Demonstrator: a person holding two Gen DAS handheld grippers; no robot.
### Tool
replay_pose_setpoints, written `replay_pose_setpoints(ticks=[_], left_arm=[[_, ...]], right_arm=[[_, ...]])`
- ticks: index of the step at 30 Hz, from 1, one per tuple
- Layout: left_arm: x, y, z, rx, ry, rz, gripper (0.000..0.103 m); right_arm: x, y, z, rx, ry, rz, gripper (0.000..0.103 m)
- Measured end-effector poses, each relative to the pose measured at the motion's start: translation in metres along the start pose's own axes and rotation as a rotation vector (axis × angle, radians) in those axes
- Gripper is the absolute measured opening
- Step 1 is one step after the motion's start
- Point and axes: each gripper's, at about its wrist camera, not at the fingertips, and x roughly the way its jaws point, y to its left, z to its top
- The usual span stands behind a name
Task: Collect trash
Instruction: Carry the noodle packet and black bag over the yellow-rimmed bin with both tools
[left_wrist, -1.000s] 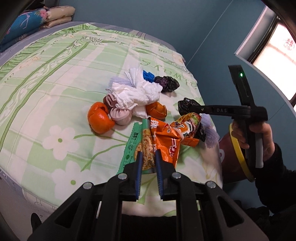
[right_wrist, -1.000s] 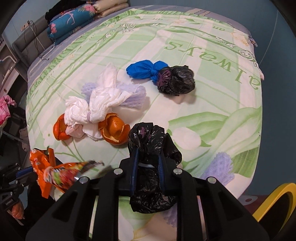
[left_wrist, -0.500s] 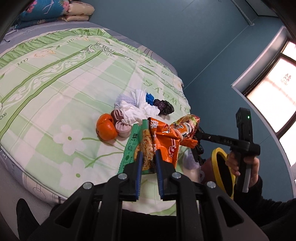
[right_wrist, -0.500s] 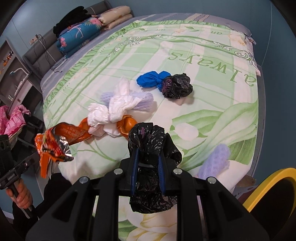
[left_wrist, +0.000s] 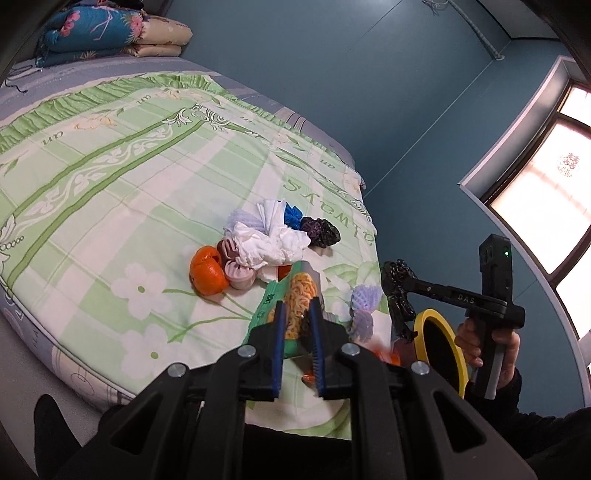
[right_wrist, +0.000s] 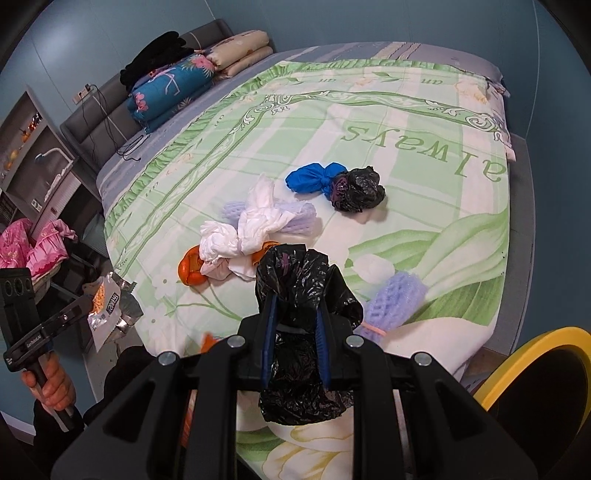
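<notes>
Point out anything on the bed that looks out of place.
Litter sits on the made bed: orange peel, a knotted white bag, a blue bag beside a black bag, and a purple foam net near the edge. None of it belongs on bedding.

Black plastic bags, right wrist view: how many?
2. One black bag is clamped in the right gripper; the other black bag lies on the bed against a blue bag. More could hide under the white pile.
</notes>
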Motion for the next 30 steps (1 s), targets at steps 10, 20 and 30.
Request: replay_pose_setpoints(ticks=[10, 20, 30], left_arm=[[-0.003, -0.015, 0.002, 0.021, -0.014, -0.015, 0.012], [0.001, -0.045, 0.006, 0.065, -0.002, -0.039, 0.012], [0.012, -0.099, 0.005, 0.153, 0.015, -0.108, 0.012]], right_arm=[[-0.025, -0.005, -0.001, 0.014, -0.051, 0.039, 0.018], [-0.061, -0.014, 0.002, 0.036, -0.118, 0.076, 0.018], [-0.119, -0.033, -0.007, 0.069, -0.234, 0.096, 0.018]])
